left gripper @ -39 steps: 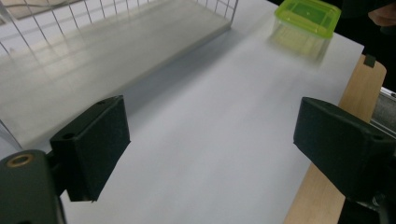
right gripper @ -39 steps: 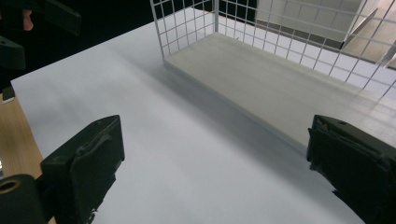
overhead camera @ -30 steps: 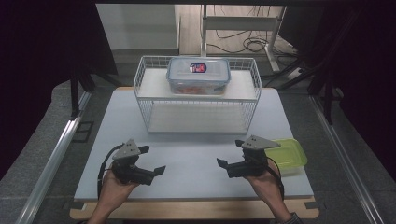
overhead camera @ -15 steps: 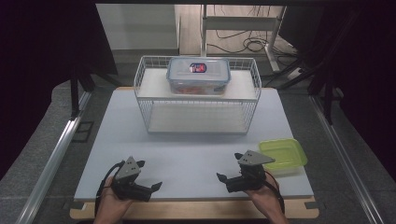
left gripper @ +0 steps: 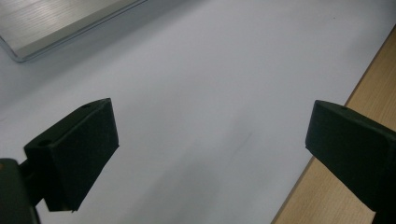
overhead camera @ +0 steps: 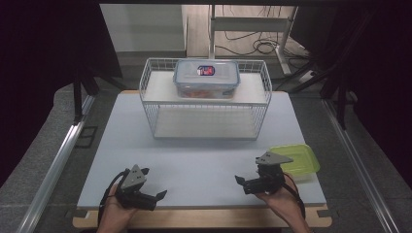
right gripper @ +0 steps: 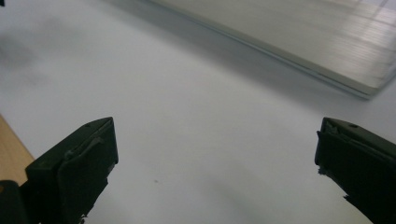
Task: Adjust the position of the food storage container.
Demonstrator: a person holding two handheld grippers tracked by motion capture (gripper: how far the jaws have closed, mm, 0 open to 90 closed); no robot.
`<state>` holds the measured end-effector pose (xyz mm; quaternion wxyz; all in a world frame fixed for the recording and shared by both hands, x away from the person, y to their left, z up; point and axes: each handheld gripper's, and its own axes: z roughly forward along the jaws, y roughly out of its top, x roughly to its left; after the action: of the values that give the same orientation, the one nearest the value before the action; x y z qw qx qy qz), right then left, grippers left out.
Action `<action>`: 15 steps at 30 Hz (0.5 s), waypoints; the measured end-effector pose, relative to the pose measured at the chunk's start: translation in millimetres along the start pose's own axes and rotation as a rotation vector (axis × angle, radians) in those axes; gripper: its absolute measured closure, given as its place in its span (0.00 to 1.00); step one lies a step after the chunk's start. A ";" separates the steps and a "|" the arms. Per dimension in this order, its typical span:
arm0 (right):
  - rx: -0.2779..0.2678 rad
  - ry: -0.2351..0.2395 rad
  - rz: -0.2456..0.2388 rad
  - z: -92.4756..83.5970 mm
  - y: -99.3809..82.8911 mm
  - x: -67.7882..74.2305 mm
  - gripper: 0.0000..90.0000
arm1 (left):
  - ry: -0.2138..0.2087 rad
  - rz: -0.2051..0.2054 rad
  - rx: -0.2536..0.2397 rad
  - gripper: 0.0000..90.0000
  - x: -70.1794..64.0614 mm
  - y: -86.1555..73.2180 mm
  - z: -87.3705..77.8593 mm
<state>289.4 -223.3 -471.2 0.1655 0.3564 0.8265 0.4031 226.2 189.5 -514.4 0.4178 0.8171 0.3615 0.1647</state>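
Both grippers sit low at the near edge of the white table top (overhead camera: 204,160), each with its jaws spread wide and nothing between them — the two gripper views show only bare white surface in the gaps. The thing nearest to hand is the yellow-green lid (overhead camera: 297,160), lying flat on the table at the right, just beside and slightly beyond the right gripper (overhead camera: 241,184). That gripper points left, toward the middle of the table, so the lid lies behind and to the right of its jaws rather than ahead of them; the hand would probably have to turn toward the right before the jaws could face the lid's edge. The lid's long side runs roughly left to right, with its near-left corner closest to the right hand. The left gripper (overhead camera: 159,196) rests at the near left, well apart from the lid, so the right one seems the natural choice for reaching it. Farther off, the clear container with a blue-rimmed lid (overhead camera: 207,78) sits on the upper shelf of the white wire rack (overhead camera: 206,114) at the far middle, well away from both grippers.
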 end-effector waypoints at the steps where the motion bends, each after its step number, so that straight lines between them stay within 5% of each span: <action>1: -0.004 -0.008 0.013 -2.5 0.3 -3.5 0.00 | -0.002 -0.005 -0.003 0.03 0.7 -0.3 0.0; 7: -0.005 -0.066 0.085 -18.6 -0.4 -31.8 0.13 | -0.003 -0.018 -0.011 0.03 3.4 -1.6 -0.1; 15: -0.013 -0.178 0.136 -42.4 -7.0 -69.7 0.53 | -0.005 -0.011 -0.005 0.03 2.7 -1.4 2.0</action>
<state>310.6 -299.8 -451.4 0.2127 0.4451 0.7798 0.3854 228.5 190.9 -516.8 0.4217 0.8143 0.3647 0.1613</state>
